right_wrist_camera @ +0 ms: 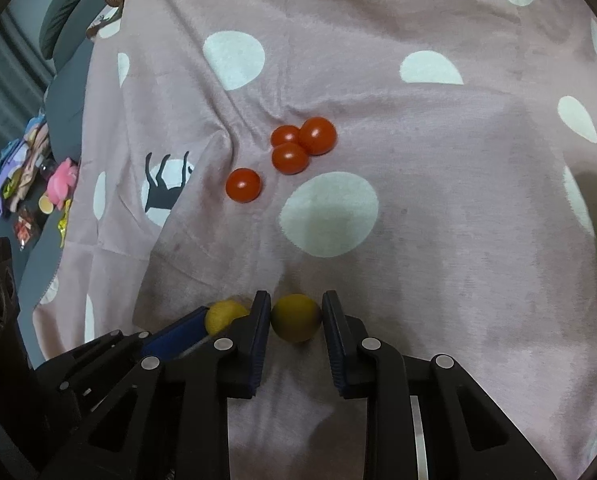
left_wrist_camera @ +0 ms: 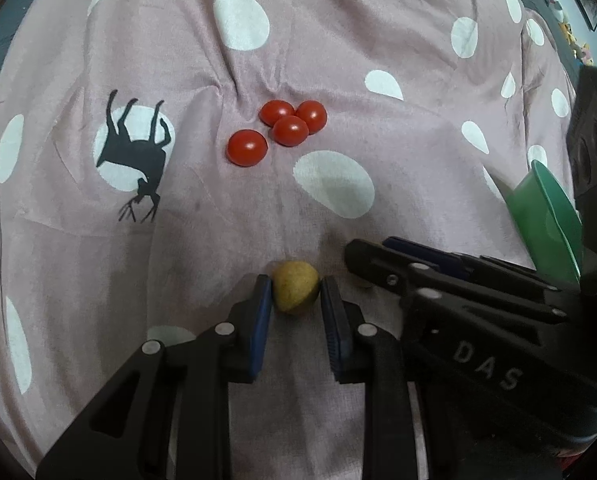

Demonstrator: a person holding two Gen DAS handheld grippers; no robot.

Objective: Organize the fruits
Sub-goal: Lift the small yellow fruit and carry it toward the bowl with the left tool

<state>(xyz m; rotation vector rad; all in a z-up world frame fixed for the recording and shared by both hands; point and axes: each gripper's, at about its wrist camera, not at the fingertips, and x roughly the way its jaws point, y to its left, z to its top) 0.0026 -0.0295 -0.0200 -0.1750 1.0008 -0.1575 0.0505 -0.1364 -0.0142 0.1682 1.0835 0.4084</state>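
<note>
Pink cloth, red and yellow fruit

You see a dusty-pink cloth with white dots and a black deer print, four red tomatoes, two yellow fruits, a green bowl, and black grippers with blue pads.

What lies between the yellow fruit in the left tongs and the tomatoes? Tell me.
Only bare spotted bedsheet separates the yellow fruit, clamped in the left tongs, from the four red tomatoes. Both wrist views show it.
</note>
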